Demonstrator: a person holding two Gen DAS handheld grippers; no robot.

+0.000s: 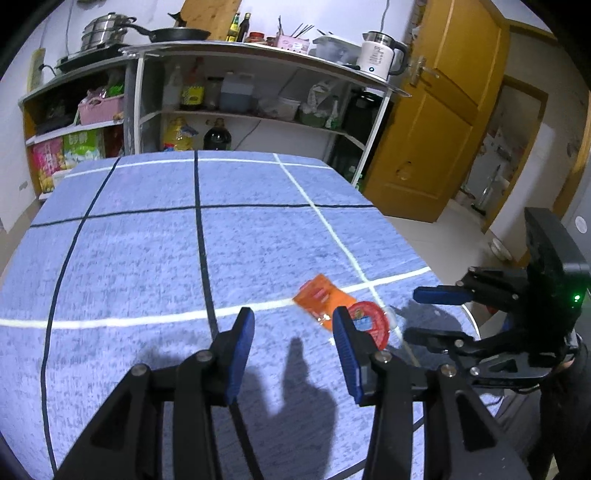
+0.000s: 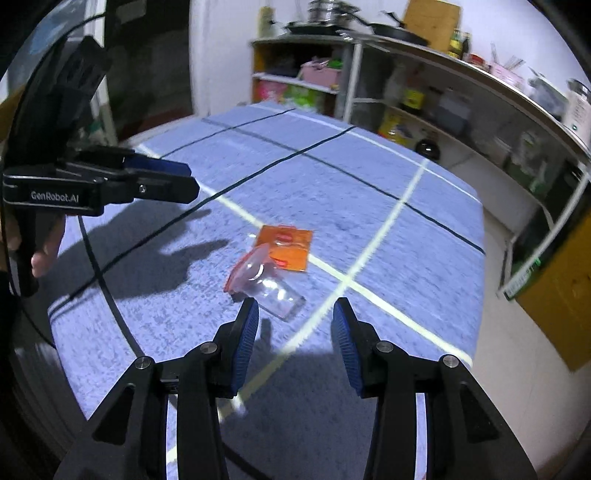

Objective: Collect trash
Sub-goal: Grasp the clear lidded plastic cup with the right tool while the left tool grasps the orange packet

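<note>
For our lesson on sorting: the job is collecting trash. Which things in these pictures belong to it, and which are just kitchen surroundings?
Part of the job:
orange packet
clear wrapper with red edge

Just there:
kettle
frying pan
steel pots
pink basket

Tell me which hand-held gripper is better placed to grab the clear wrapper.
Right, probably. The right hand-held gripper is open and points straight at the clear wrapper just ahead. The left hand-held gripper is open too, but it sits off to the side.

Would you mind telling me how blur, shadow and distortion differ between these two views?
Left wrist: sharp, fisheye bows the tablecloth lines, gripper shadows fall near the orange packet. Right wrist: shelves motion-smeared, clear bag glints.
</note>
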